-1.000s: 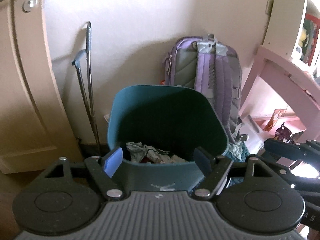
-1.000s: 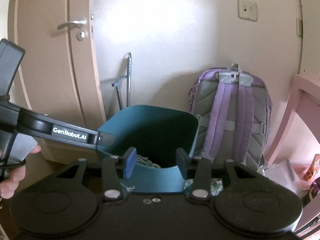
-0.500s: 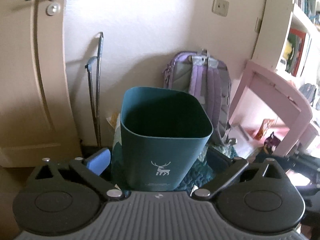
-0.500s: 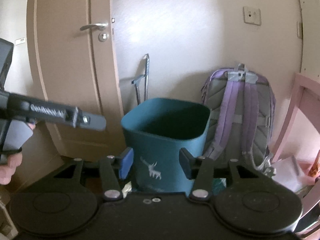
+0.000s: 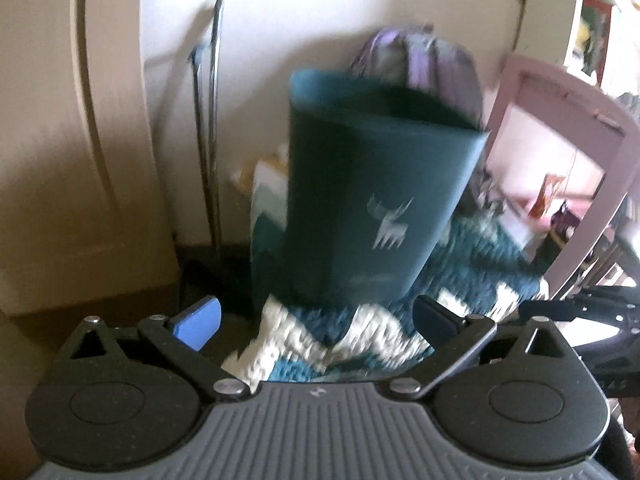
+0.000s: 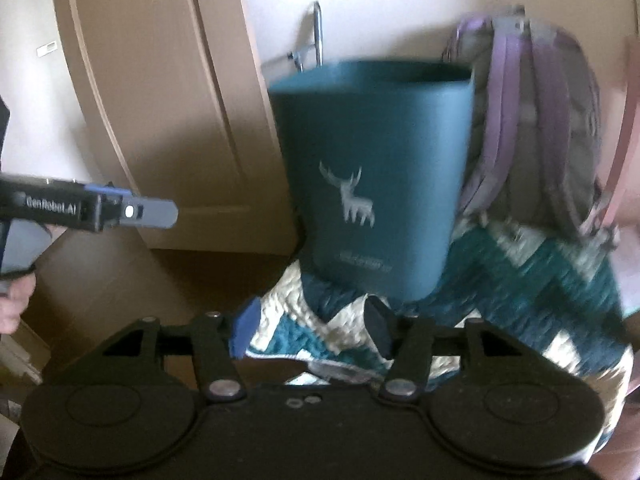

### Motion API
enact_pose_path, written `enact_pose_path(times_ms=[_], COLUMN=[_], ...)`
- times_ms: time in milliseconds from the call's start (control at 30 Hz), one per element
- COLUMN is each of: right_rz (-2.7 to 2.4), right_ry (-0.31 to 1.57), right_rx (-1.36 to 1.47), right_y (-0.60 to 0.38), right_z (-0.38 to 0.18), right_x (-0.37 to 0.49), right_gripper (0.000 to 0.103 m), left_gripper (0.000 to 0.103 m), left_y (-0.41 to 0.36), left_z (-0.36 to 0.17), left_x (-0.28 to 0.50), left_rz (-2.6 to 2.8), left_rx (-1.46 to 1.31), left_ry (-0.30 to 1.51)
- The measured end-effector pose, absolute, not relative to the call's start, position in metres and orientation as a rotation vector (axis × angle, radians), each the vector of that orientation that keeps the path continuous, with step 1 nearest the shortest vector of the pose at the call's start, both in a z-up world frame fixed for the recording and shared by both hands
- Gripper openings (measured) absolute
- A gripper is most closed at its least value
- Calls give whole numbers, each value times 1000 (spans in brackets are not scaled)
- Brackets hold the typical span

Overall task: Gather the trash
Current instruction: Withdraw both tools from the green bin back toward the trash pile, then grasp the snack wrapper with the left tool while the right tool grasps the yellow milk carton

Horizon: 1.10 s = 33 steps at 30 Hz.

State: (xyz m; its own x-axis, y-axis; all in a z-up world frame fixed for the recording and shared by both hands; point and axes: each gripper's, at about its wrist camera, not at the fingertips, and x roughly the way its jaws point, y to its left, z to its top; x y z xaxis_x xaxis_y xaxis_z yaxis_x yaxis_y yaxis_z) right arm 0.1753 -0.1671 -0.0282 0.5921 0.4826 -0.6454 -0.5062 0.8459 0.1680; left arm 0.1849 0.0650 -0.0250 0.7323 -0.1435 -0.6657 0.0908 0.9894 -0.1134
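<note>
A dark teal trash bin point(image 5: 376, 200) with a white deer print stands on a teal-and-cream knitted rug point(image 5: 352, 340); its inside is hidden from this low angle. My left gripper point(image 5: 316, 320) hovers low over the rug in front of the bin, fully open and empty. In the right wrist view the same bin point(image 6: 372, 176) stands ahead on the rug point(image 6: 520, 280). My right gripper point(image 6: 312, 328) is down near the rug's edge, its jaws opening with nothing between them. The left gripper point(image 6: 152, 212) shows at the left of that view, held by a hand point(image 6: 12, 300).
A purple and grey backpack point(image 6: 540, 120) leans on the wall behind the bin. A metal-handled tool point(image 5: 210, 120) stands against the wall beside a beige door point(image 6: 160, 100). A pink desk frame point(image 5: 568, 140) and shelves are at the right.
Both grippers have dropped from above the bin's rim to near the rug, so the trash inside is out of sight. Both sets of jaws have widened.
</note>
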Motion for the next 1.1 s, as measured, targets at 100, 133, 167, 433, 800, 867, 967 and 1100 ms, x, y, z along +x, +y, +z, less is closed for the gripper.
enact_pose_path(times_ms=[100, 133, 167, 433, 800, 867, 967, 1100], right_rz=[576, 579, 583, 642, 787, 814, 855, 893], right_ry=[787, 812, 836, 993, 1175, 1206, 1244, 1289], right_rx=[-54, -58, -58, -87, -373, -429, -511, -593], right_y=[-156, -152, -149, -128, -91, -86, -79, -71], right_z=[-62, -75, -88, -175, -295, -316, -348, -387], right_x=[182, 186, 188, 211, 213, 212, 211, 210], right_gripper=[58, 58, 58, 58, 58, 58, 58, 58], left_gripper=[103, 103, 103, 103, 103, 103, 103, 103], left_y=[78, 82, 85, 90, 96, 98, 110, 134], left_z=[-60, -72, -83, -172, -308, -341, -389, -446], left_x=[189, 191, 194, 221, 249, 252, 260, 278], left_rz=[-115, -115, -116, -200, -347, -341, -290, -178], left_rx=[-70, -64, -59, 88, 209, 191, 83, -105], left_ry=[781, 795, 811, 941, 1078, 1143, 1241, 1349])
